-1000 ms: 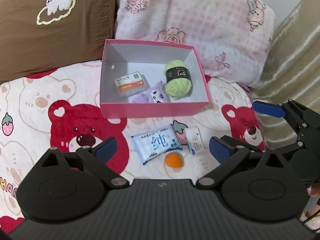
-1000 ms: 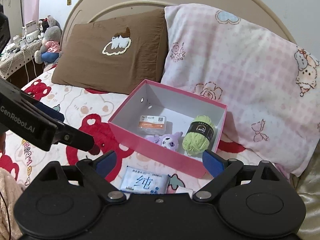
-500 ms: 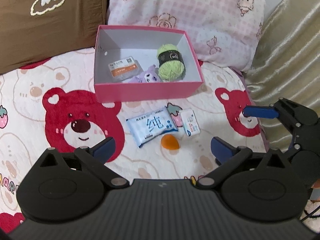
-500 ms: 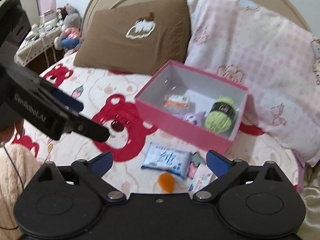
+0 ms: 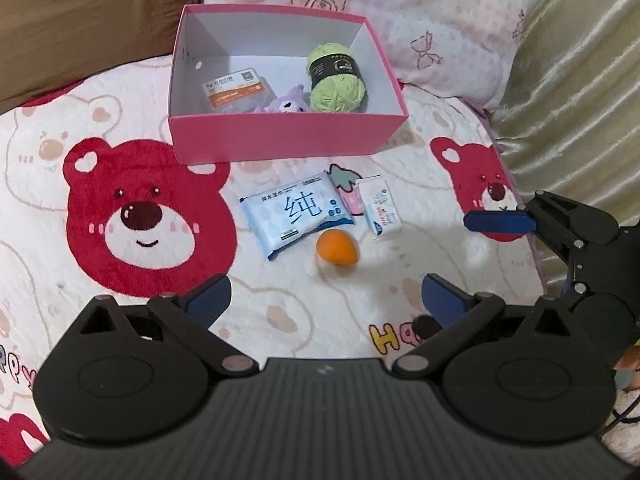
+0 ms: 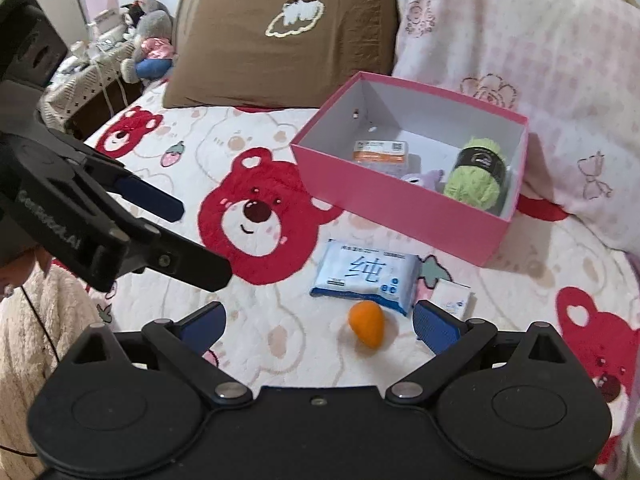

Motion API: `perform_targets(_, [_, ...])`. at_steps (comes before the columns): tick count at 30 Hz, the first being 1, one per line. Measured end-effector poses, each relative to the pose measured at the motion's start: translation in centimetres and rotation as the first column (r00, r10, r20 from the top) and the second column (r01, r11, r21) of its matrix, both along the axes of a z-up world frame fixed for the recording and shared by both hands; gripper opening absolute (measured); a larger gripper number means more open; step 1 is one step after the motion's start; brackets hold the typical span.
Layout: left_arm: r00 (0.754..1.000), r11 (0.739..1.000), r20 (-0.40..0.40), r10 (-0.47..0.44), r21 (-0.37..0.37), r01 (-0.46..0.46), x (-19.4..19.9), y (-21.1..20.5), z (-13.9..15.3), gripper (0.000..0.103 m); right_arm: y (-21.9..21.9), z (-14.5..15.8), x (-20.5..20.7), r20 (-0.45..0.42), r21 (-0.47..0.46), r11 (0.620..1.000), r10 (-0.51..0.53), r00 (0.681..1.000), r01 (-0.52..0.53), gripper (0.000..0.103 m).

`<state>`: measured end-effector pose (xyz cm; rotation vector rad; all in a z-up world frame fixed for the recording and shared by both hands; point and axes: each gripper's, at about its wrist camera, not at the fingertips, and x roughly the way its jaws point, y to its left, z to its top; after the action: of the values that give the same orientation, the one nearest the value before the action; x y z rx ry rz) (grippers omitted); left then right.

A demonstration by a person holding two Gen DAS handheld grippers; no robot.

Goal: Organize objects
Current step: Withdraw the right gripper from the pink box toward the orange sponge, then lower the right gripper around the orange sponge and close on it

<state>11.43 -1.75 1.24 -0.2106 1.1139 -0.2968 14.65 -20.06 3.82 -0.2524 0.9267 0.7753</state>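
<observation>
Plush toy point(image 5: 287, 105) half behind box wall point(image 5: 288, 136)

Your bed point(image 5: 60, 168), under its bear-print cover, carries the pink box point(image 5: 286, 138), wipes pack point(image 5: 296, 212), small carton point(image 5: 380, 206), orange egg-shaped sponge point(image 5: 337, 247) and two pillows.

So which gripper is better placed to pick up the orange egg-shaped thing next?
Probably the right gripper: the orange egg lies between its open fingers. The left gripper, also open, is farther back.
</observation>
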Motion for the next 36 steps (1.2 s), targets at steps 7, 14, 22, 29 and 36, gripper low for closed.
perform_targets(7, [1.000, 1.000, 0.006, 0.003, -0.006, -0.003, 0.1, -0.1, -2.4, 0.103, 1.1, -2.8, 0.6, 0.055, -0.080, 0.995, 0.064, 0.996, -0.060, 0.100])
perform_targets(14, [1.000, 1.000, -0.014, 0.004, 0.020, -0.004, 0.4, -0.8, -4.6, 0.103, 1.7, -4.9, 1.3, 0.068, -0.120, 0.980, 0.167, 0.984, -0.158, 0.099])
perform_targets(22, [0.998, 0.999, -0.039, 0.039, 0.026, -0.038, 2.1, -1.2, -8.2, 0.099, 2.6, -7.9, 2.2, 0.013, -0.172, 0.958, 0.237, 0.971, -0.231, 0.097])
perform_targets(29, [0.997, 0.996, 0.041, 0.067, 0.051, -0.069, 2.7, -2.1, -10.6, 0.098, 2.5, -11.3, 2.2, 0.060, -0.147, 0.953, 0.276, 0.959, -0.265, 0.097])
perform_targets(36, [0.996, 0.998, 0.065, 0.061, -0.004, -0.061, 3.1, -3.5, -13.3, 0.096, 2.0, -13.5, 4.1, 0.009, -0.159, 0.960, 0.233, 0.972, -0.229, 0.096])
